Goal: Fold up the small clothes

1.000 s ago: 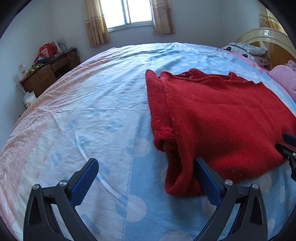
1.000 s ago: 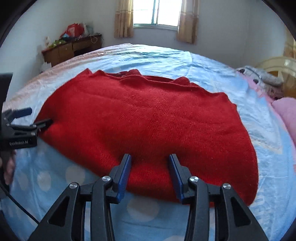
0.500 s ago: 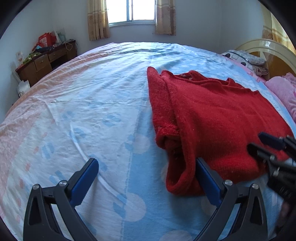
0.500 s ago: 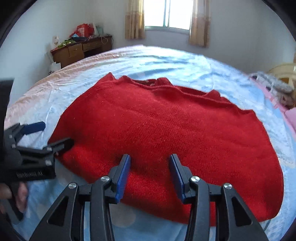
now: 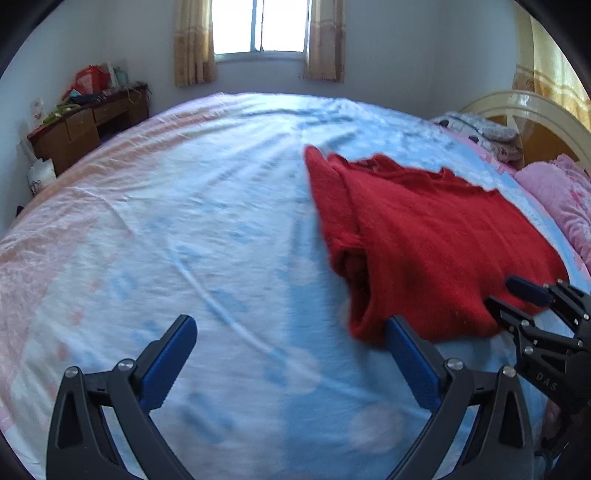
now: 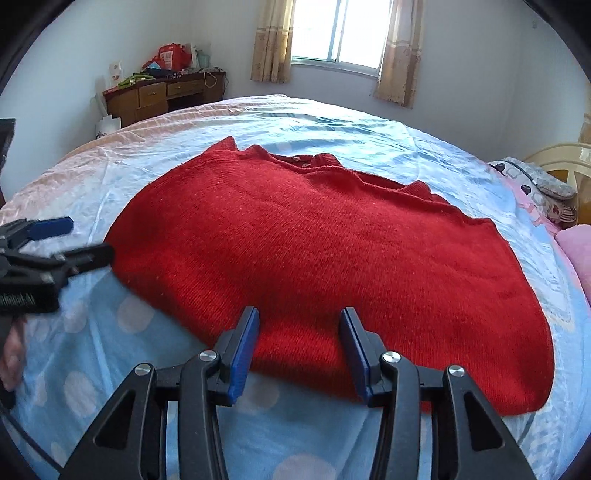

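A red knitted sweater (image 6: 325,258) lies spread flat on the blue and pink bedsheet (image 5: 184,229), its sleeve folded in along the left side (image 5: 332,206). My left gripper (image 5: 290,328) is open wide over bare sheet, its right finger (image 5: 406,350) just short of the sweater's near left corner. My right gripper (image 6: 299,321) is open above the sweater's near hem, with nothing pressed between its pads. Each gripper shows in the other view: the right one (image 5: 532,299) at the hem's right part, the left one (image 6: 70,240) beside the sweater's left edge.
A wooden desk (image 6: 166,92) piled with things stands against the far left wall, beside a curtained window (image 5: 258,26). A pink blanket (image 5: 565,206), a patterned pillow (image 6: 535,184) and a cream headboard (image 5: 524,107) sit at the bed's right end.
The left gripper has drawn back and swung left, so the sweater now sits farther right in its view. The right gripper slid left along the hem and shows more fully beside the left one.
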The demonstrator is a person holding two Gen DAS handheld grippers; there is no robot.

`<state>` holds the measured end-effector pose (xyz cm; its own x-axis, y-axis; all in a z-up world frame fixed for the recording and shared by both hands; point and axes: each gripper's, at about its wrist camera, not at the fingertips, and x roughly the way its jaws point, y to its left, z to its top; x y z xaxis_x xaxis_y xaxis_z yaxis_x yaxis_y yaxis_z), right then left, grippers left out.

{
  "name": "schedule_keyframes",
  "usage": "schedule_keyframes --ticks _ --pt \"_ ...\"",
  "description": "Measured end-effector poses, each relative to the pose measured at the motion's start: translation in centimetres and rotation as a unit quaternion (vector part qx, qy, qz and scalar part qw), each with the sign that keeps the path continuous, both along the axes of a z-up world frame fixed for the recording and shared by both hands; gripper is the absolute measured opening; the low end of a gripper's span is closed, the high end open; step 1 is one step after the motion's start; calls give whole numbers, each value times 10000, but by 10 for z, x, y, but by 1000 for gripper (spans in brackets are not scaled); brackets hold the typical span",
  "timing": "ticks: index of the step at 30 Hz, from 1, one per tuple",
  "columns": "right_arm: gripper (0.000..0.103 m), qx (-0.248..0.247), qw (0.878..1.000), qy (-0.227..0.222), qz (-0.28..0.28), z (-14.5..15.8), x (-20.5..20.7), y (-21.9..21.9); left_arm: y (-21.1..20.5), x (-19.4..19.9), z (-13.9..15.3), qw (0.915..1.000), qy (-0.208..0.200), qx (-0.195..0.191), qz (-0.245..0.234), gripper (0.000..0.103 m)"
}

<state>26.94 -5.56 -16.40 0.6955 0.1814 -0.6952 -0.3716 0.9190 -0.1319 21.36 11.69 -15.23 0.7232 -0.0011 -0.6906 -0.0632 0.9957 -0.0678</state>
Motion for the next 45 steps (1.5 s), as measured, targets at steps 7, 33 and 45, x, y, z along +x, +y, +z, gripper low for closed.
schedule_keyframes --ticks 7,33,45 --pt "47 92 10000 16 -6 0 -7 -6 33 2 5 9996 -60 137 221 103" --pt "47 -1171 9821 -821 1226 -1 -32 113 53 88 12 9783 83 -1954 -681 103" --pt "47 -1325 9804 -808 1212 -9 -21 122 24 137 -4 9701 471 -2145 -1034 99"
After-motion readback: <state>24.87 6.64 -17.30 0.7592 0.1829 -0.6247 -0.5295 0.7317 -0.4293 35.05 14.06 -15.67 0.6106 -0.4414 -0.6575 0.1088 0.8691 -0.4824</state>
